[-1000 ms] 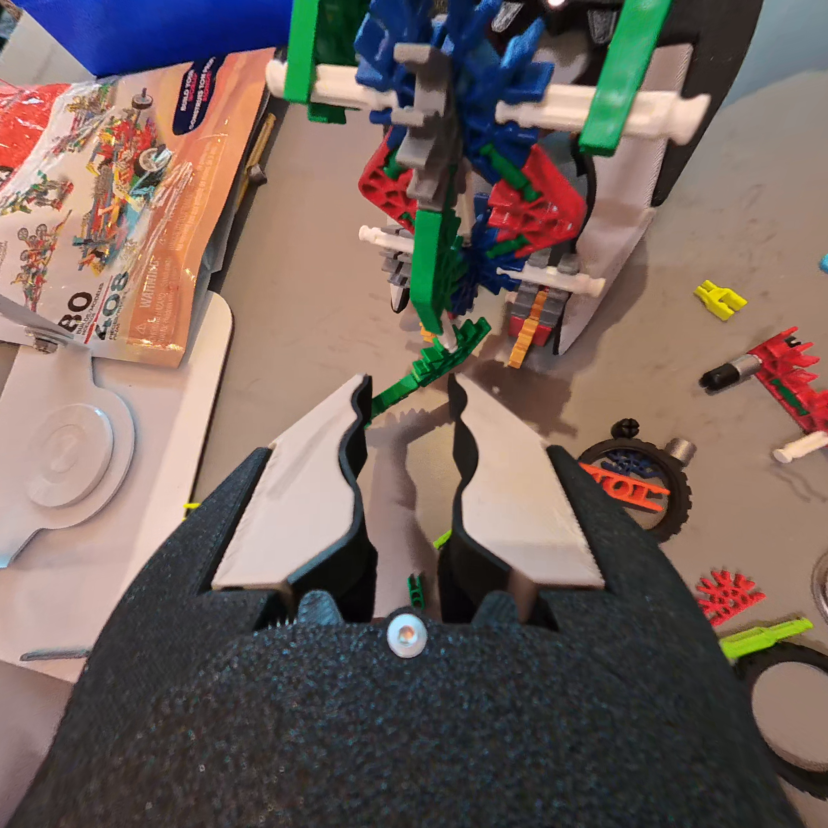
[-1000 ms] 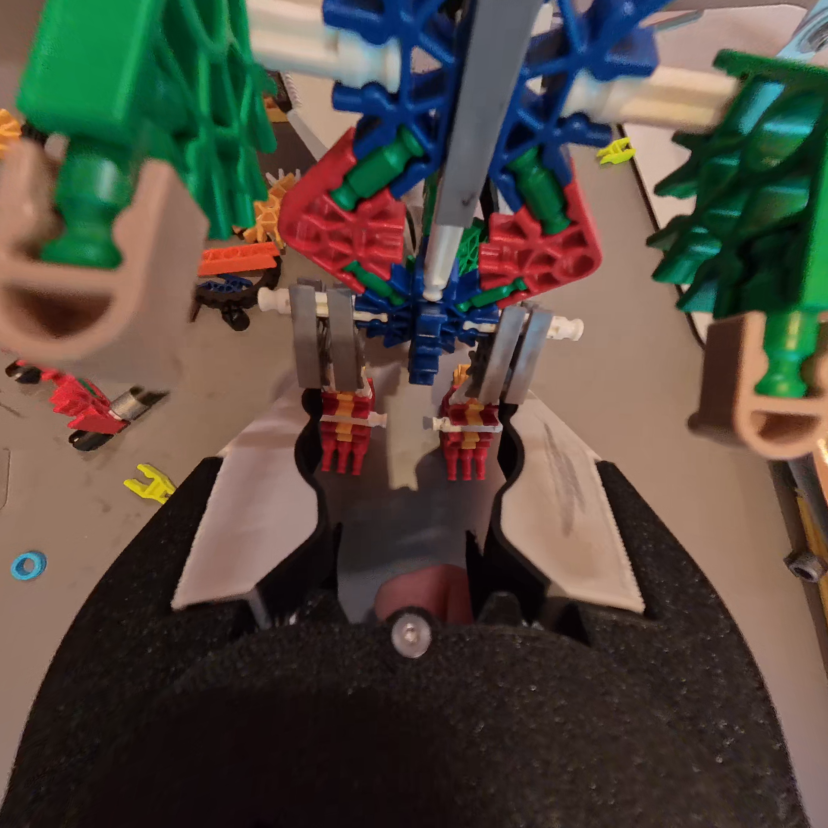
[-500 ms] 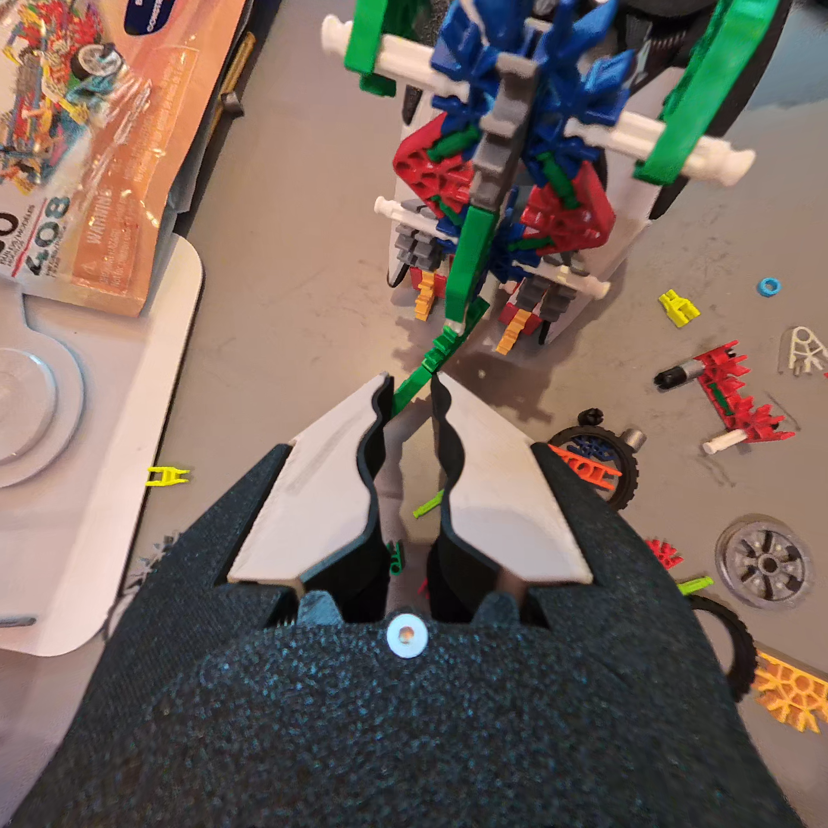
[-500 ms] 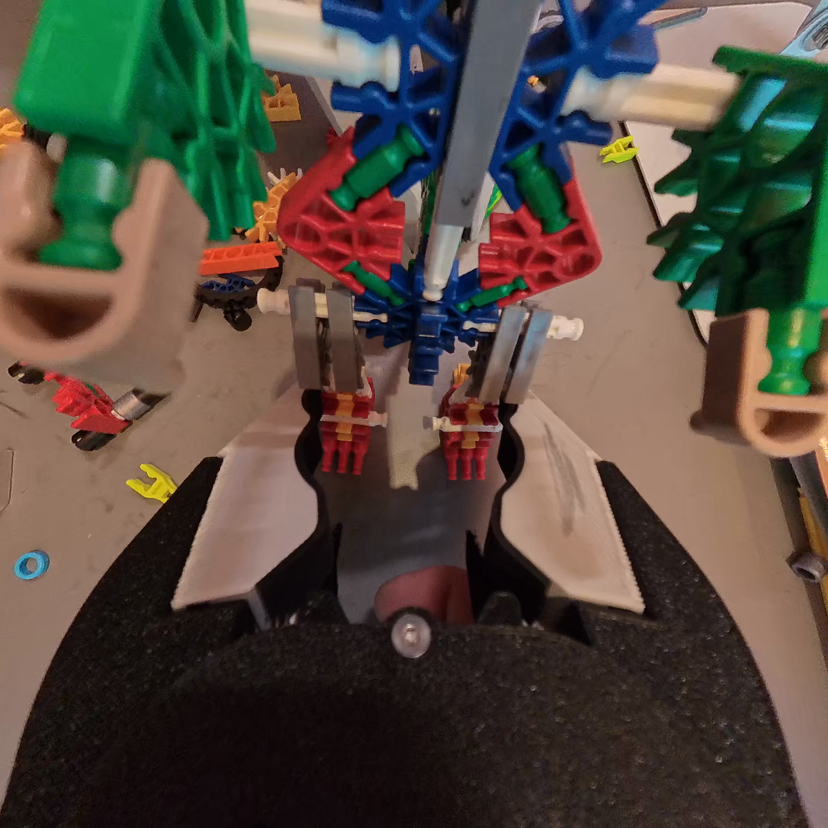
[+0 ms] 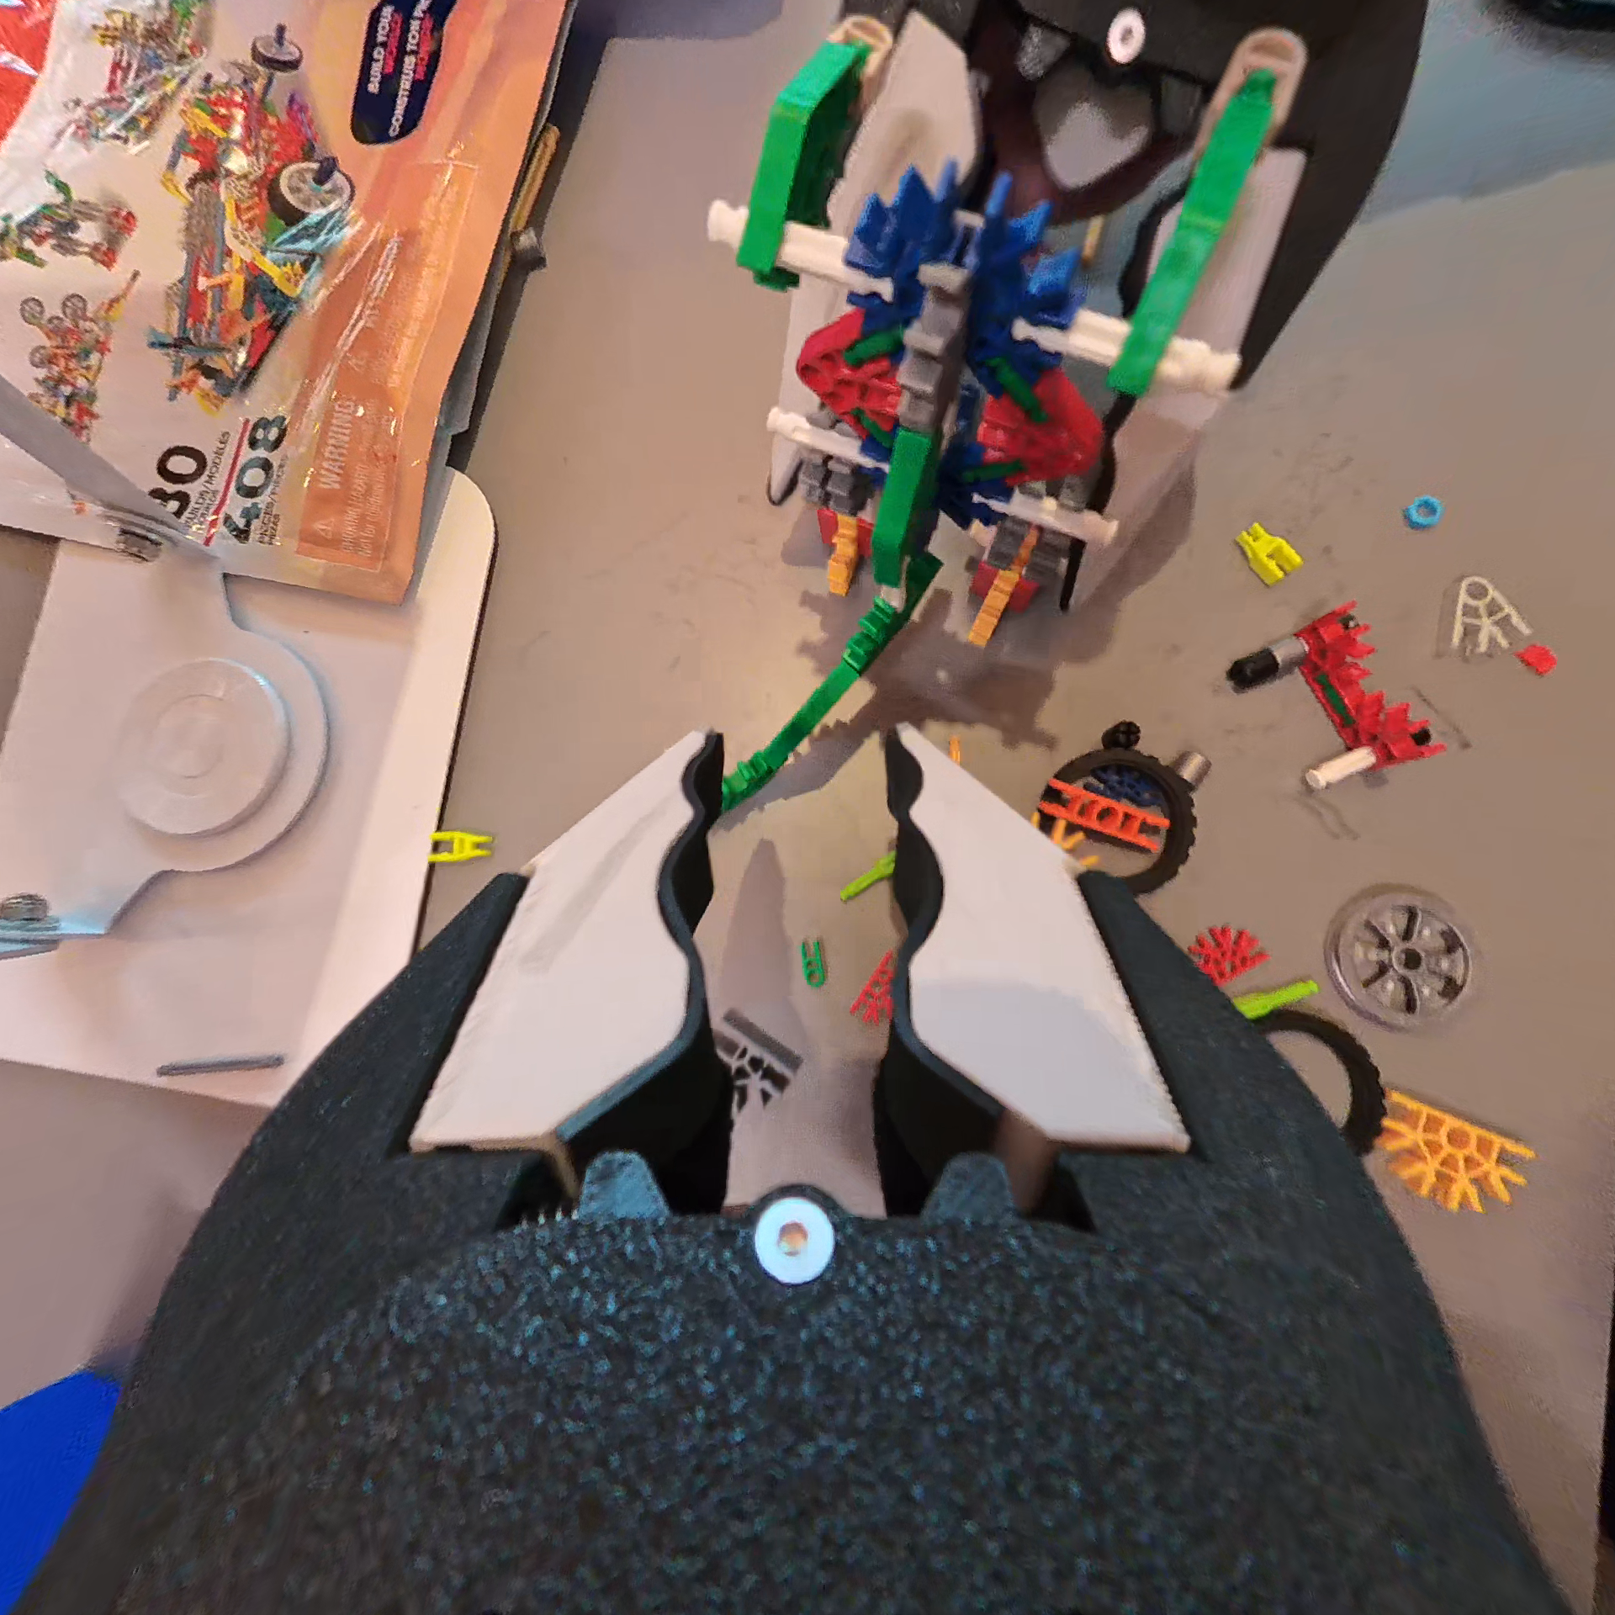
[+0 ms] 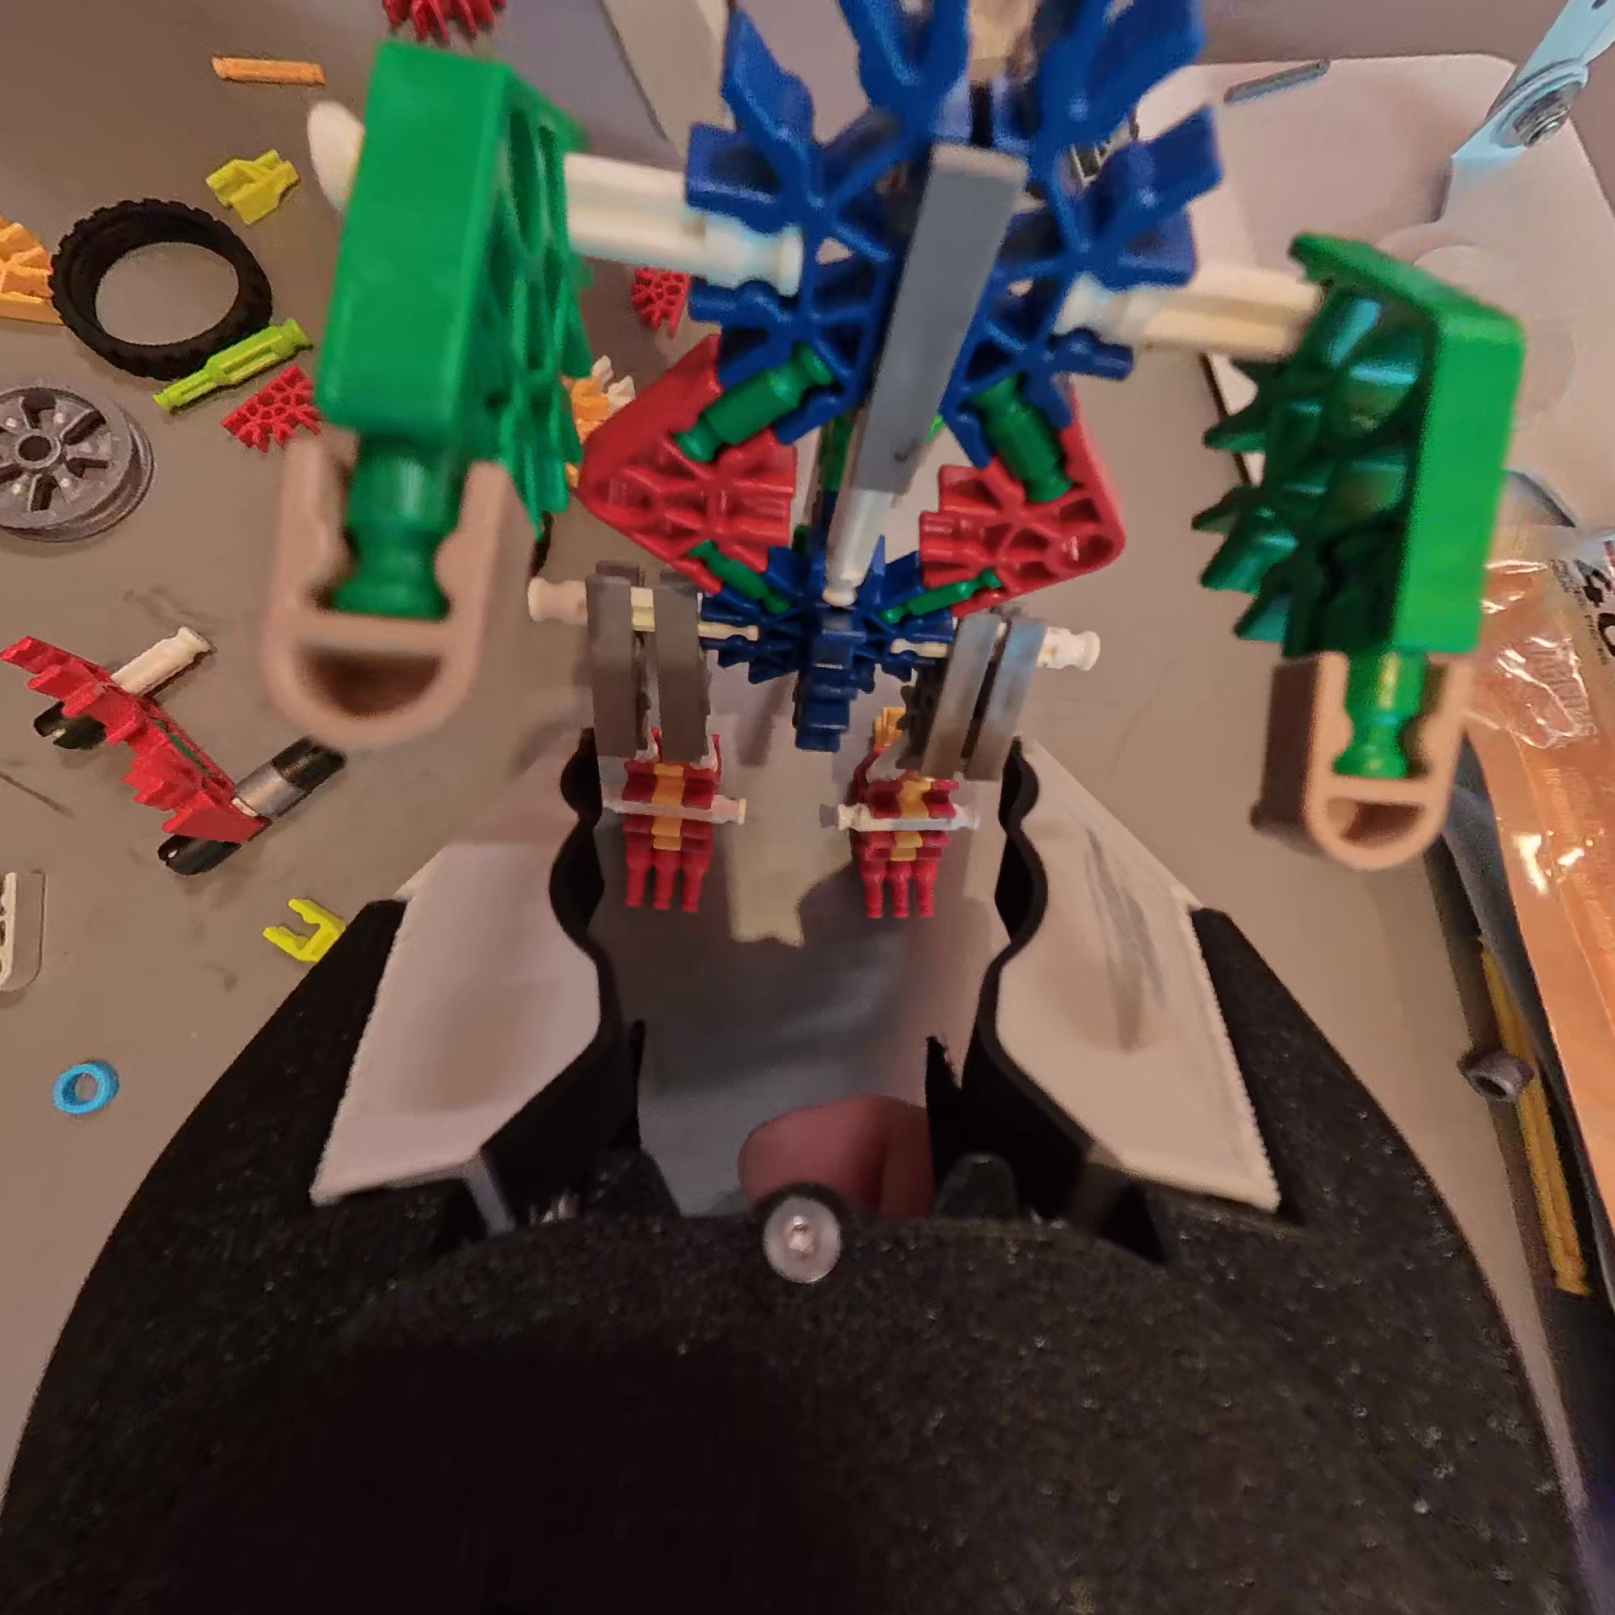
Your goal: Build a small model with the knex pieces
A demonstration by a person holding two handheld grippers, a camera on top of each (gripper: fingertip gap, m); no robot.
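Note:
A toy model built of blue, red, green, grey and white snap-together pieces (image 6: pixel 874 350) fills the right wrist view. My right gripper (image 6: pixel 795 786) is shut on its lower end, with the red and yellow feet between the fingers. In the left wrist view the same model (image 5: pixel 939 350) hangs over the grey table, flanked by the right gripper's fingers (image 5: pixel 918 114). A thin green strip (image 5: pixel 821 699) trails from the model down to my left gripper (image 5: pixel 802 760). That gripper is open, and the strip's end touches its left fingertip (image 5: pixel 699 769).
A toy package bag (image 5: pixel 262 262) lies on a white board (image 5: pixel 262 874) at the left. Loose pieces lie at the right: a tyre with an orange piece (image 5: pixel 1110 813), a clear wheel hub (image 5: pixel 1398 957), a red assembly (image 5: pixel 1346 690), an orange connector (image 5: pixel 1451 1154), a yellow clip (image 5: pixel 1267 551). The grippers' ends are close to 9 cm from one another.
Half a second ago my left gripper was nearly closed around the green strip. It has now opened wide and drawn back from the model. The right gripper still holds the model.

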